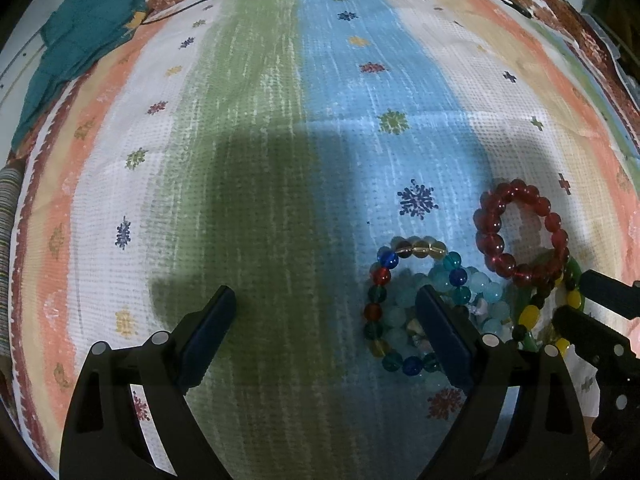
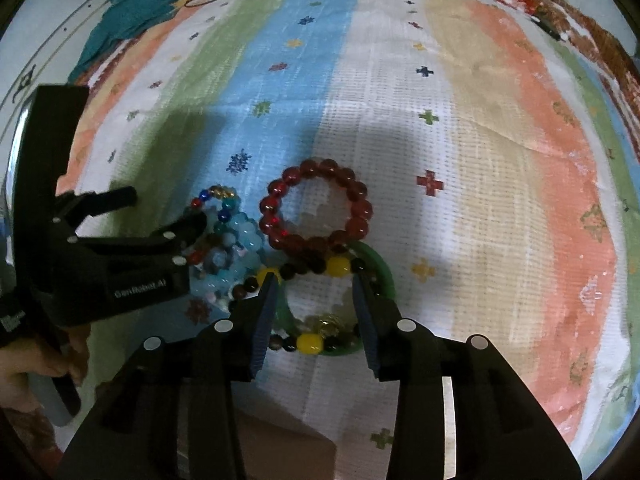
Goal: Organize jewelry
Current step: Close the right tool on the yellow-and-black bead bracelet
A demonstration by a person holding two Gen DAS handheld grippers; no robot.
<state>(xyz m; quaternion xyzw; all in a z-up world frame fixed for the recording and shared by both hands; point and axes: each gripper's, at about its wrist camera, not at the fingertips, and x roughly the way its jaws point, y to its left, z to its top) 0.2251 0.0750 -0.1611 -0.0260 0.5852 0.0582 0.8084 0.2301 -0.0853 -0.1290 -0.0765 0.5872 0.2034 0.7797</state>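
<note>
progress: looks early, the bracelets are all lying bunched in one overlapping pile on the striped cloth point(image 2: 440, 128); nothing is sitting sorted apart yet, and no box or tray is showing in either view
left to do: judging by the pile, pretty much all the separating is still waiting
landmark: dark red bead bracelet point(image 2: 316, 208), the only one lying mostly clear of the rest
count: 5 bracelets seem to be lying there, tho the pile is hiding parts, so approx
- 1 dark red
- 1 multicolour glass bead bracelet point(image 1: 390, 280), just left of the red one
- 1 pale blue bead bracelet point(image 1: 486, 288), near side-left of the red one, tangling w/ the multicolour one
- 1 green bangle point(image 2: 380, 272), touching the red one's near edge
- 1 brown-and-yellow bead bracelet point(image 2: 308, 344), lying over the bangle
right tongs point(image 2: 316, 312): standing apart, straddling the bangle and brown-and-yellow beads just near side of the red one, not gripping
left tongs point(image 1: 326, 328): spread wide, holding nothing; right finger is hovering over the blue/multicolour pile left of the red one
other: teal fabric point(image 1: 80, 28) is lying far off beyond the red one, cloth's far left corner
</note>
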